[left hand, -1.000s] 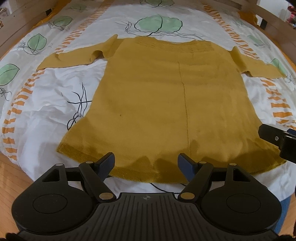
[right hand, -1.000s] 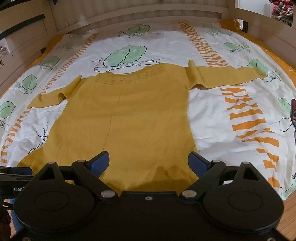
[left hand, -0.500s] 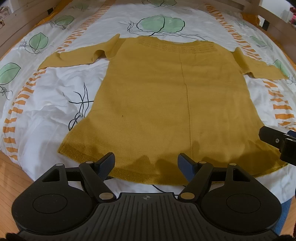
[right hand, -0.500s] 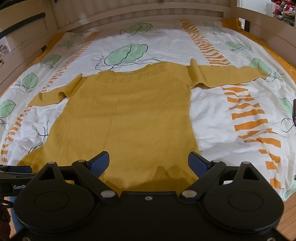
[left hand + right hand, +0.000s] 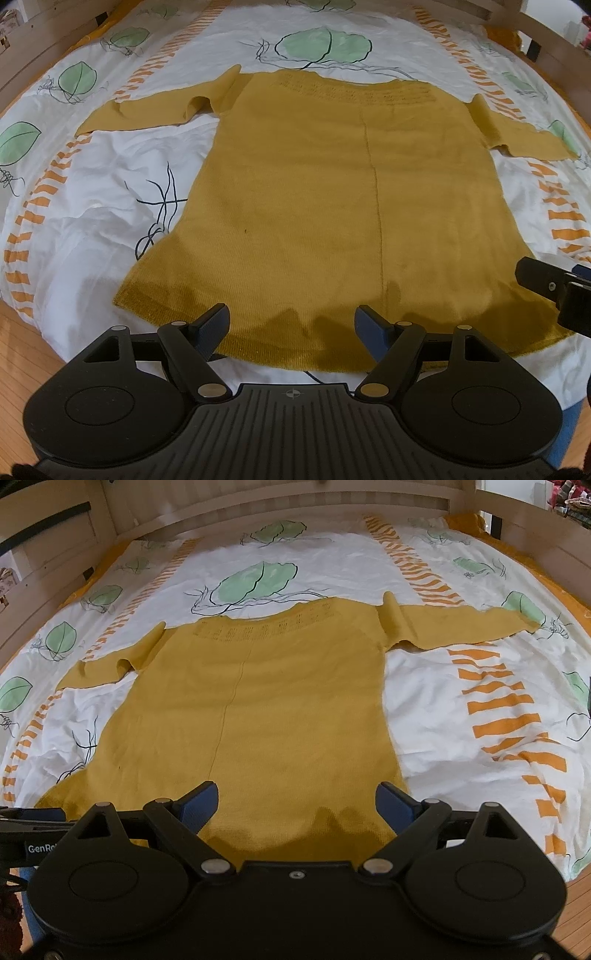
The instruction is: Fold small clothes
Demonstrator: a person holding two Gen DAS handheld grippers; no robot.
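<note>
A mustard-yellow knit sweater lies flat on the bed, sleeves spread out, hem toward me; it also shows in the right wrist view. My left gripper is open and empty, hovering over the left-middle part of the hem. My right gripper is open and empty, over the right part of the hem. The right gripper's finger shows at the right edge of the left wrist view. The left gripper shows at the left edge of the right wrist view.
The sweater rests on a white bedsheet with green leaves and orange stripes. A wooden bed frame runs along the far side and both sides. Wooden floor lies below the near bed edge.
Both grippers have drifted slightly back and up from the hem, so the sweater sits a little farther in view. Both stay open. The sweater has not moved.
</note>
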